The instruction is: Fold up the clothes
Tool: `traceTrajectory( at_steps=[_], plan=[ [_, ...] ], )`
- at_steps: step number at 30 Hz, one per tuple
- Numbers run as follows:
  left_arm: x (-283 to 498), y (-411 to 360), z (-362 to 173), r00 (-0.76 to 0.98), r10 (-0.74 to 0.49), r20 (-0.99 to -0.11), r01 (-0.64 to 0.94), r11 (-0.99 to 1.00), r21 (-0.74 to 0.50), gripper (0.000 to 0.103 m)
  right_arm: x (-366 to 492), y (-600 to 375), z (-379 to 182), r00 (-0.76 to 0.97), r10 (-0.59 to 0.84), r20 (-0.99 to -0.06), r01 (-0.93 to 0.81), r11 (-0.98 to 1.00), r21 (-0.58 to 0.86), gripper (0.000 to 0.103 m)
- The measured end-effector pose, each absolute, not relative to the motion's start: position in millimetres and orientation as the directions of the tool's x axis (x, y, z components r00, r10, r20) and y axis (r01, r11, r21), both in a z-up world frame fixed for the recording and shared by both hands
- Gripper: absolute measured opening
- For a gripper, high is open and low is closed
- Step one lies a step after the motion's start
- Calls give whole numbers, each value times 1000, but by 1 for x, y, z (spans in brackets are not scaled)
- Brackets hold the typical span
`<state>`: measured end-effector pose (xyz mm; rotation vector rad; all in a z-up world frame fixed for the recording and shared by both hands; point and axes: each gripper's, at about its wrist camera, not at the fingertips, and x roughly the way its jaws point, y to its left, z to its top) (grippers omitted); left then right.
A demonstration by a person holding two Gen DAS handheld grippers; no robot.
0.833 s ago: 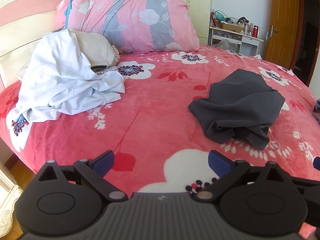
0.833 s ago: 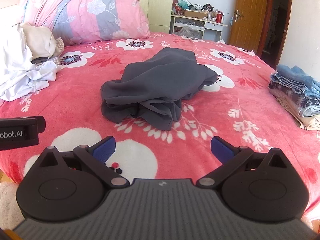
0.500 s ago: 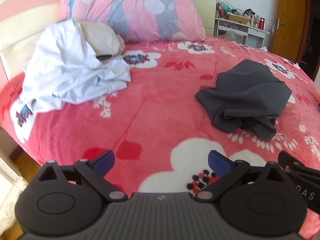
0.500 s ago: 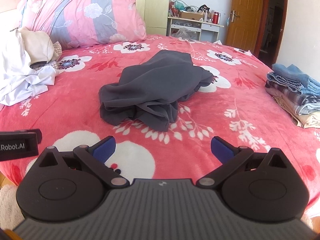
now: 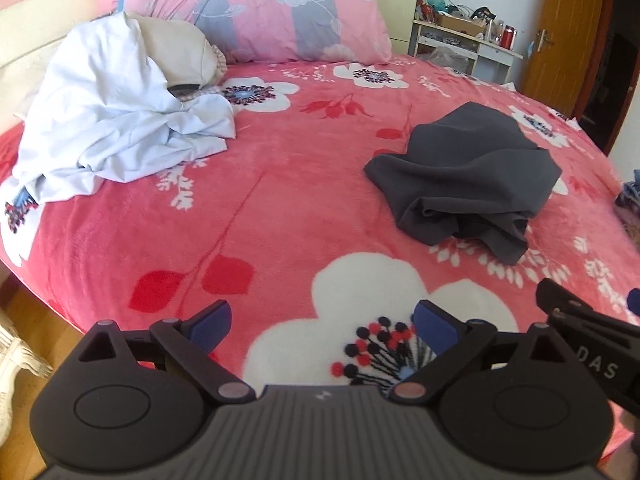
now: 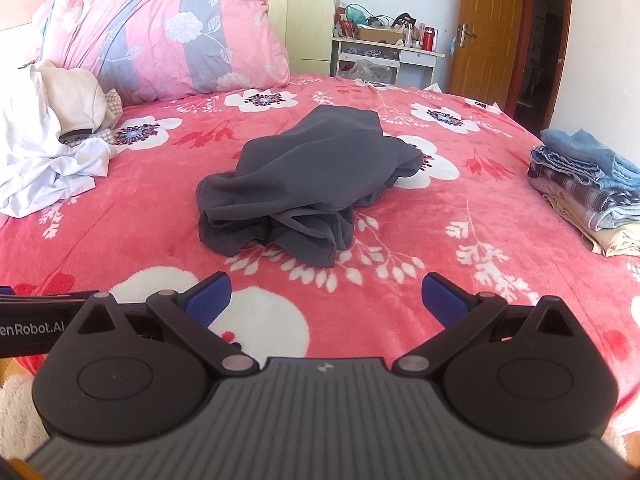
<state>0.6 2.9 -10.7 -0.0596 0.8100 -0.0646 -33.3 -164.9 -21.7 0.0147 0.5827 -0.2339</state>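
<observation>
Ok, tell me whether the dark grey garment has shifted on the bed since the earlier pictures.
No. The dark grey garment still lies crumpled over the same white flower on the red blanket; only the cameras have moved closer.

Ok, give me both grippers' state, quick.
Left gripper: open, holding nothing.
Right gripper: open, holding nothing.

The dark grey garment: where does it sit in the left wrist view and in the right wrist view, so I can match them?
Left wrist: dark grey garment lies crumpled on the bed, right of centre.
Right wrist: same garment sits near the centre, ahead of the open fingers.
Shared landmark: the pink floral pillow at the head of the bed.
</observation>
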Motion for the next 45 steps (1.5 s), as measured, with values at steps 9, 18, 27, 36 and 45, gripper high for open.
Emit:
traceTrajectory(
  at_steps=[9,18,27,36,45],
  plan=[
    [-5,-9,-4,739,-29,-673,54,998,16,99,-32,-165,-20,808,-213,-550,225,973,-46,102],
    [-5,-6,-3,748,-37,-662,49,999,-1,100,-31,-167,-18,809,-216,-547,229,972,-46,102],
    [-5,-4,-2,753,-28,-657,45,999,8,100,-30,-169,-18,808,-210,-550,226,973,-39,102],
    [-5,-2,-3,758,-12,-652,35,999,22,100,-30,-168,-19,807,-210,-552,226,973,-40,102],
    [-5,-3,-4,757,-15,-653,39,999,22,100,-29,-166,-20,806,-204,-556,222,974,-36,102]
  ],
)
